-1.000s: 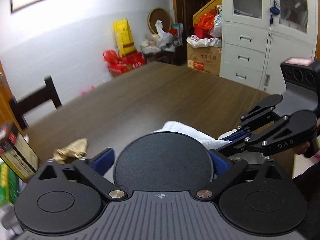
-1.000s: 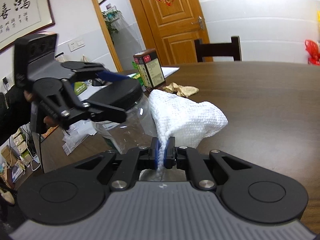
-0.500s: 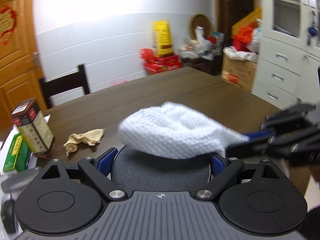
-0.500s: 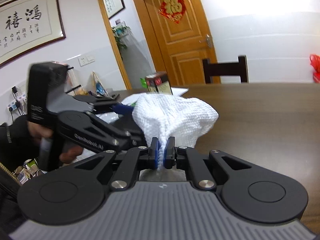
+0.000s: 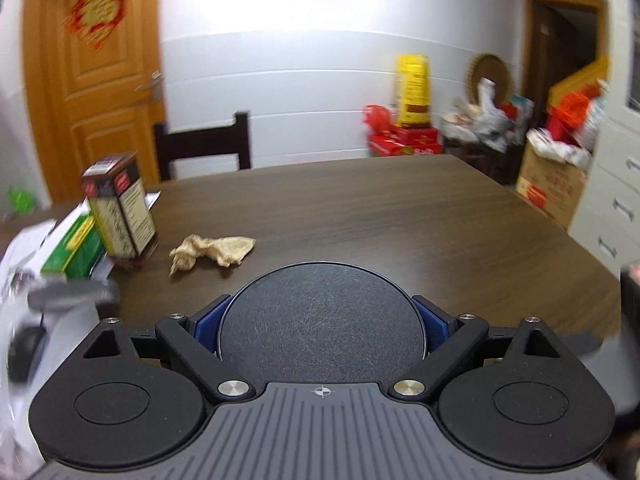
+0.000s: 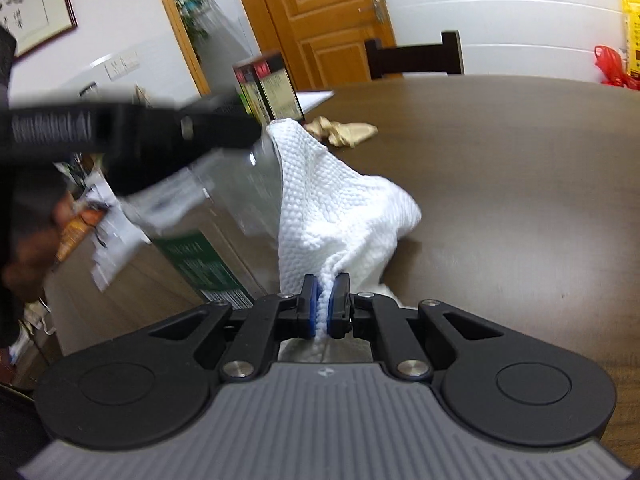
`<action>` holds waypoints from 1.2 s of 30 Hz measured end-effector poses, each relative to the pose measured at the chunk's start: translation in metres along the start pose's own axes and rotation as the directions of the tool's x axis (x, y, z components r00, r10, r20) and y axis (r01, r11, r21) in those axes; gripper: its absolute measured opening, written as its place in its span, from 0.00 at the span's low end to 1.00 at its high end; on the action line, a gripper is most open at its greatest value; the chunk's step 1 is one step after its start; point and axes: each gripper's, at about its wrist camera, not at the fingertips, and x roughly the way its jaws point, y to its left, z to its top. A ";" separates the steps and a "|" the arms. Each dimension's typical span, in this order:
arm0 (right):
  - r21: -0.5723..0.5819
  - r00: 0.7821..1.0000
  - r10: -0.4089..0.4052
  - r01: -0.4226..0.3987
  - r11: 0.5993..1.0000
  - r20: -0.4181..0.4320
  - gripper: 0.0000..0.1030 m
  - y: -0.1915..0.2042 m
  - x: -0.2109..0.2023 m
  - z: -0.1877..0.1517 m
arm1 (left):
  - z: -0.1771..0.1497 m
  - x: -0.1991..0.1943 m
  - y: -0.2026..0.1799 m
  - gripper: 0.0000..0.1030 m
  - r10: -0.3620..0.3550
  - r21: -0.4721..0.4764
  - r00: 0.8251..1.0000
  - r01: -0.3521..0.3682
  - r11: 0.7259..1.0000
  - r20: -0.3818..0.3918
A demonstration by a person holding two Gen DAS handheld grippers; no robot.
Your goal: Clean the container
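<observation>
Dark brown wood table [image 5: 400, 216], broad, matte, faint grain, fills the middle of both views. Black chair [image 5: 202, 146] back at its far edge, orange panelled door [image 6: 320, 20] behind.

Container [image 6: 224, 200]: clear plastic jar, tilted, see-through wall with glare streaks, a green printed label [image 6: 200, 268] low on its side. Black round lid [image 5: 320, 322], scuffed with fine scratches, fills the space between the left jaws in the left wrist view. Jar body is off the table, held up at the left of the right wrist view, near the table's left edge.

Left gripper [image 5: 320, 320]: jaws partly apart, blue pads pressed on either side of the lid, gripping the jar by its cap. Seen blurred from the right wrist view as a black bar across the jar top [image 6: 132, 136], a hand [image 6: 28, 248] behind it.

White cloth [image 6: 340, 208]: waffle-textured, bunched, draped against the jar's right side wall, upper corner touching the jar near the lid, lower end gathered into a twist.

Right gripper [image 6: 324, 306]: jaws nearly closed, blue pads pinching the twisted tail of the cloth.

Tall carton [image 5: 120, 204], dark top, cream sides with print, stands on the table's left part; flat green box [image 5: 74, 248] just beside it. Crumpled tan paper [image 5: 212, 252] lies on the table near the carton, apart from the jar.
</observation>
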 end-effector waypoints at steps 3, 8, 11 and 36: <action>-0.010 1.000 -0.007 0.008 1.000 0.016 0.08 0.005 -0.003 0.003 | 0.001 0.003 -0.004 0.92 0.049 -0.037 0.999 -0.049 0.998 0.008; -0.008 0.994 0.016 -0.016 1.000 0.107 0.09 0.011 -0.035 0.022 | 0.004 0.010 -0.005 0.92 0.119 -0.090 0.993 -0.117 0.989 0.010; 0.011 0.986 0.048 -0.050 0.999 0.157 0.08 0.015 -0.056 0.030 | 0.009 0.015 -0.005 0.92 0.179 -0.145 0.984 -0.177 0.973 -0.003; 0.078 1.000 0.003 -0.002 0.997 -0.017 0.09 0.000 0.001 -0.002 | 0.013 0.008 -0.003 0.94 -0.013 -0.011 1.000 0.012 1.000 -0.018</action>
